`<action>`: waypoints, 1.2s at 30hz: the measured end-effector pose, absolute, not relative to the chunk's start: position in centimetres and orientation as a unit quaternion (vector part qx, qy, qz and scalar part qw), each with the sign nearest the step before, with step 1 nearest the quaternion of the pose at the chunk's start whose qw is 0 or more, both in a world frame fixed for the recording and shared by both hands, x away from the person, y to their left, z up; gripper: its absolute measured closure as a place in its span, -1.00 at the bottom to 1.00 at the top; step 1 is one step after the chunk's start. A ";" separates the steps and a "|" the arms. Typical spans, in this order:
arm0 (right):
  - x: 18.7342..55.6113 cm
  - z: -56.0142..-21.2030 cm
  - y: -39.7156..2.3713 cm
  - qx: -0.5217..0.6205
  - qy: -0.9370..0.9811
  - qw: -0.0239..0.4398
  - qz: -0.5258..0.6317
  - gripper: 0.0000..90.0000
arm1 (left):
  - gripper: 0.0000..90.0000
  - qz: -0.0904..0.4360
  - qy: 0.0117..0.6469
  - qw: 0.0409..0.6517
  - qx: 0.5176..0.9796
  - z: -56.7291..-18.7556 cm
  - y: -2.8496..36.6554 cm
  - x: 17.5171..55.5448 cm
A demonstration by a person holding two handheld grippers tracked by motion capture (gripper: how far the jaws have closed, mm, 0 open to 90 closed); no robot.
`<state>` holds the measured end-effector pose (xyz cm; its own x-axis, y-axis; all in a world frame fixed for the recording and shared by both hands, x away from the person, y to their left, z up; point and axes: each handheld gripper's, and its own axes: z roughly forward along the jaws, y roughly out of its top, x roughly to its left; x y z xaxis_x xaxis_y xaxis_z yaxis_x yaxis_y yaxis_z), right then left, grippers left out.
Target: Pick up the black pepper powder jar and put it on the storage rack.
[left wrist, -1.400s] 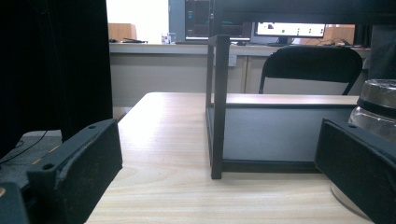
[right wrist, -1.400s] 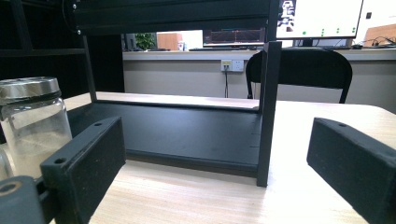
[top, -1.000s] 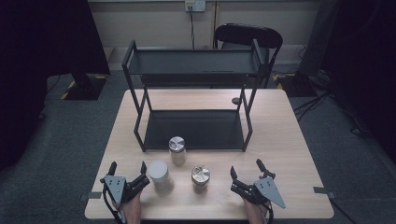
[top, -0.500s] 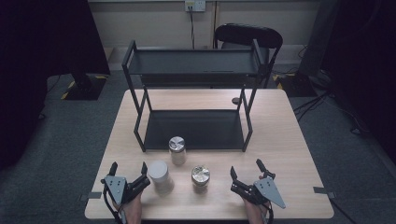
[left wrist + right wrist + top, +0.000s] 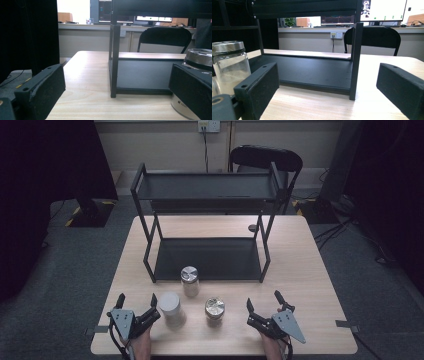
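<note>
Three jars stand near the table's front edge, in front of a black two-tier rack (image 5: 205,195). A metal-lidded jar (image 5: 189,280) is closest to the rack, a pale-lidded jar (image 5: 170,307) sits front left, and a third jar (image 5: 214,309) sits front centre. My left gripper (image 5: 137,299) rests open just left of the pale-lidded jar, holding nothing. My right gripper (image 5: 262,300) rests open to the right of the third jar, also holding nothing. In the left gripper view, the left gripper (image 5: 116,75) has a jar (image 5: 200,58) behind its right jaw. In the right gripper view, the right gripper (image 5: 328,80) has a glass jar (image 5: 229,65) at its left.
The rack's lower shelf (image 5: 207,257) is bare and lies just behind the jars. A small dark round object (image 5: 252,227) lies on the wooden table (image 5: 310,275) by the rack's back right leg. A black chair (image 5: 265,157) stands behind the table.
</note>
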<state>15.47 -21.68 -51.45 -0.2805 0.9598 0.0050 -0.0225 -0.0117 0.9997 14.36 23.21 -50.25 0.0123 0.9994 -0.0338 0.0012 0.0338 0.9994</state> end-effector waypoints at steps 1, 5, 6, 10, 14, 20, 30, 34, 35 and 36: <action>15.5 -51.4 -21.7 0.420 0.558 0.428 0.574 -0.93 | -1.00 0.487 0.506 0.513 0.494 -50.2 23.3 14.3; 15.5 -51.4 -21.7 0.420 0.558 0.427 0.574 -0.93 | -1.00 0.486 0.505 0.513 0.496 -50.1 23.3 14.3; 15.5 -51.4 -21.7 0.420 0.558 0.427 0.574 -0.93 | -1.00 0.486 0.506 0.513 0.494 -50.0 23.3 14.2; 15.5 -51.4 -21.7 0.420 0.559 0.428 0.574 -0.93 | -1.00 0.487 0.504 0.515 0.493 -49.9 23.3 14.2; 15.5 -51.4 -21.7 0.420 0.558 0.427 0.575 -0.93 | -1.00 0.489 0.504 0.517 0.490 -49.7 23.3 14.0; 15.5 -51.5 -21.7 0.420 0.557 0.427 0.575 -0.93 | -1.00 0.489 0.500 0.523 0.487 -49.3 23.4 13.8; 15.5 -51.5 -21.7 0.420 0.557 0.427 0.575 -0.93 | -1.00 0.493 0.488 0.533 0.484 -48.5 23.4 13.4; 15.5 -51.5 -21.7 0.421 0.557 0.427 0.575 -0.93 | -1.00 0.493 0.486 0.535 0.483 -48.2 23.4 13.2; 15.5 -51.5 -21.7 0.420 0.557 0.426 0.575 -0.93 | -1.00 0.492 0.486 0.536 0.484 -48.1 23.5 13.2; 15.5 -51.5 -21.7 0.420 0.557 0.427 0.575 -0.93 | -1.00 0.492 0.485 0.535 0.486 -48.0 23.4 13.1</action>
